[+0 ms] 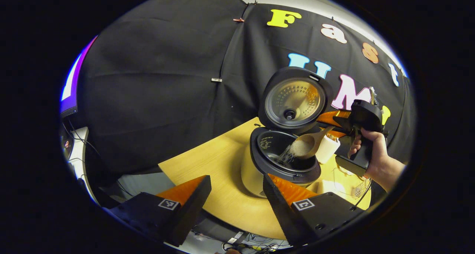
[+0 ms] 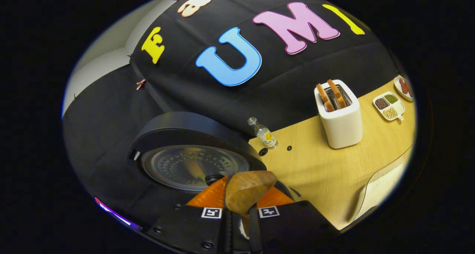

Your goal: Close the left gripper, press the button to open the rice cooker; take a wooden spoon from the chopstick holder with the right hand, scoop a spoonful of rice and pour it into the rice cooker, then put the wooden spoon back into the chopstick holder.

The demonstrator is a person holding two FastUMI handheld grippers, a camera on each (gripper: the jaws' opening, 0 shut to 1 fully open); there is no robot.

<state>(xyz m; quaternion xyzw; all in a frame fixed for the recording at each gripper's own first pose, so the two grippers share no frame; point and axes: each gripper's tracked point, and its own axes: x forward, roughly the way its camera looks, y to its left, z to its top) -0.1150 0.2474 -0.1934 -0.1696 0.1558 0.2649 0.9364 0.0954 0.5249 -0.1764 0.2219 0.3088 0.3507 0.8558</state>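
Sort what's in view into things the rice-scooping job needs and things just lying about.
Job:
rice cooker, lid open
wooden spoon, tipping rice into the pot
right hand-held gripper, shut on the wooden spoon
left hand-held gripper, open

Lying about:
toaster with bread slices
small bottle
divided dish

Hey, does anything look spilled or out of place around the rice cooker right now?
Nothing stands out. The rice cooker has its lid up, and the right gripper tips the wooden spoon over the pot, with rice falling inside it. I see no grains on the table. The left gripper is open, holding nothing.
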